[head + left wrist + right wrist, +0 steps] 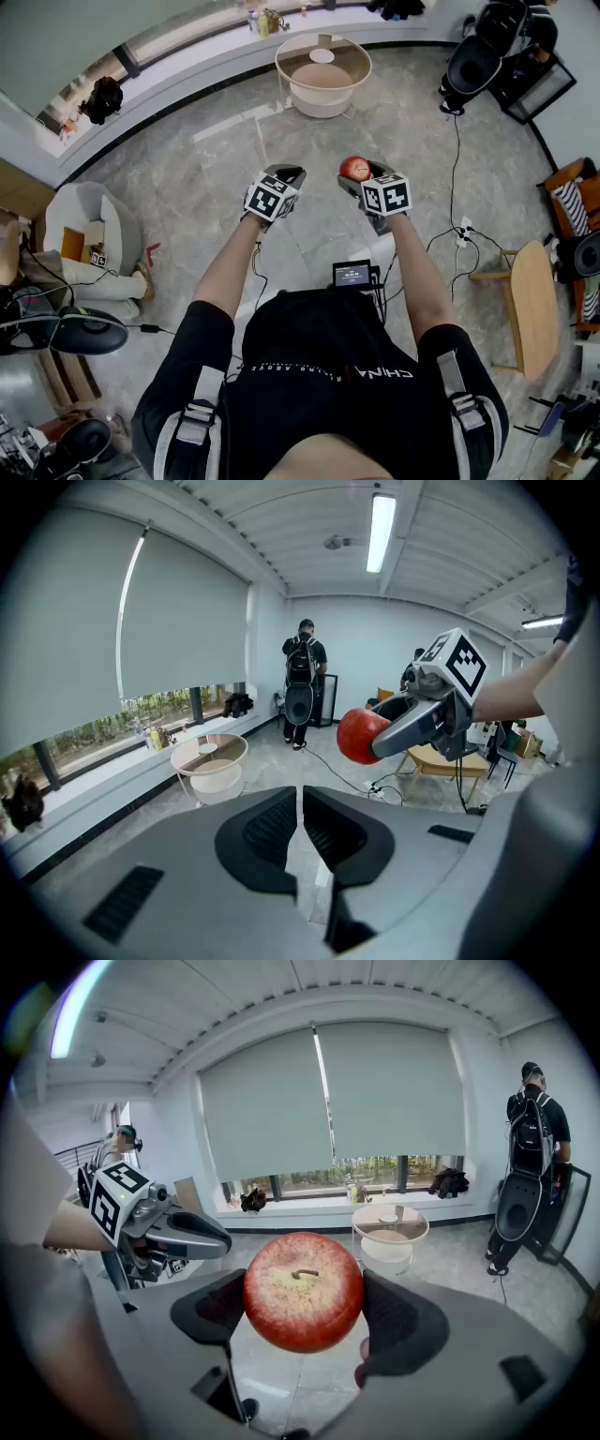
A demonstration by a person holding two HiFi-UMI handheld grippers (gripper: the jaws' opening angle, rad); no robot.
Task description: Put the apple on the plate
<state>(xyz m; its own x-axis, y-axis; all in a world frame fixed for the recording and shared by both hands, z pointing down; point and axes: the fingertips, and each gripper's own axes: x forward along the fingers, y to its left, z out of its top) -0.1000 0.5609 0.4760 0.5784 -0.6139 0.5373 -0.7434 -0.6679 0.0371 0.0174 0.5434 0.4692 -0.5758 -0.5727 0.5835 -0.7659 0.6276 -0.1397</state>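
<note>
your right gripper [362, 174] is clamped on the apple [303, 1291], jaws spread wide, a pad on each flank, stem toward its camera. your left gripper [300, 803] is closed to a slit and carries nothing. the apple hangs in mid-air over the floor. the plate [322, 55] lies on the round table [352, 54], ahead of and below both grippers, well apart. judgement: carry forward, then lower.
</note>
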